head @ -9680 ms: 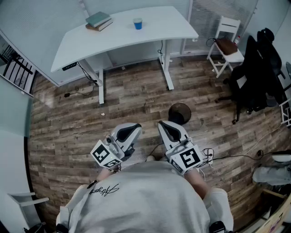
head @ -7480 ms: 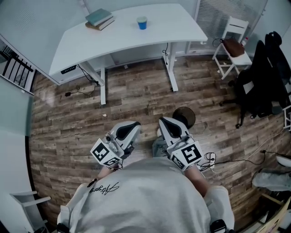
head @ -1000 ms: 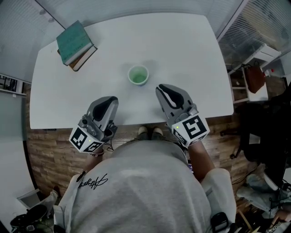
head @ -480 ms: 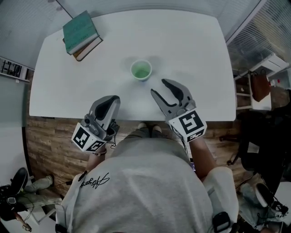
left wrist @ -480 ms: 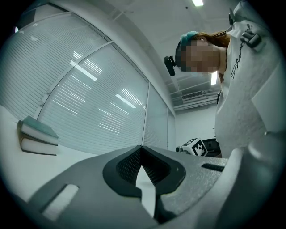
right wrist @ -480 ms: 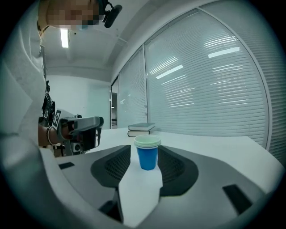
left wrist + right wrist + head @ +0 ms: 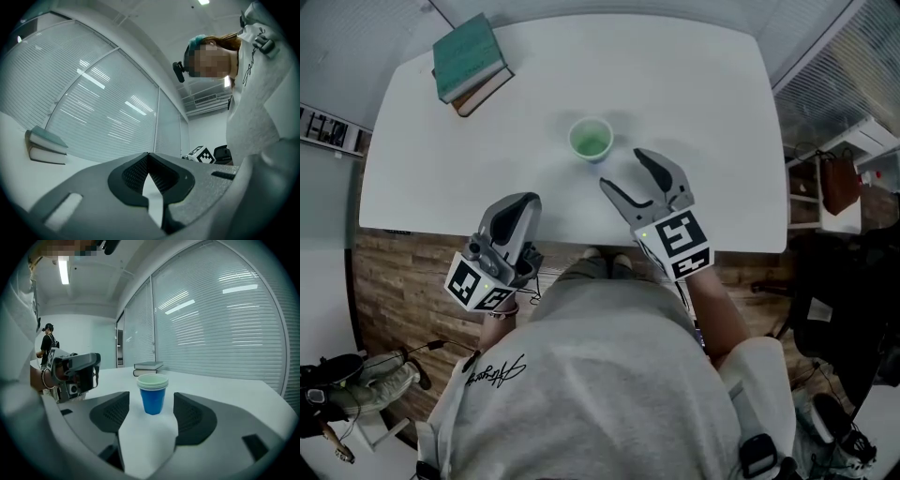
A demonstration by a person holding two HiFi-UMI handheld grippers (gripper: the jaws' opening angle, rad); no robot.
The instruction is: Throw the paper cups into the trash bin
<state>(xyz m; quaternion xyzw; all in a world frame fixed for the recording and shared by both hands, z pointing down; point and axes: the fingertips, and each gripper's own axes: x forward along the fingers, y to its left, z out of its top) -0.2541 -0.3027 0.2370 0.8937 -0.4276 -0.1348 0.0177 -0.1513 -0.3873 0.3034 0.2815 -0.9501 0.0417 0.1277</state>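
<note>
One right gripper | jaws just opened wide, empty | paper cups just ahead

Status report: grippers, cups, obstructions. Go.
Right gripper, jaws just opened, empty, aimed at paper cups, short of them. Left gripper shut near table edge. Nothing in the way; books far off.

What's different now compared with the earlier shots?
The person walked up to the white desk. The right gripper moved toward the blue paper cups, and its jaws have just been opening; the cups stand ahead of them, untouched. The left gripper stayed shut and empty; cups and books have not moved.
</note>
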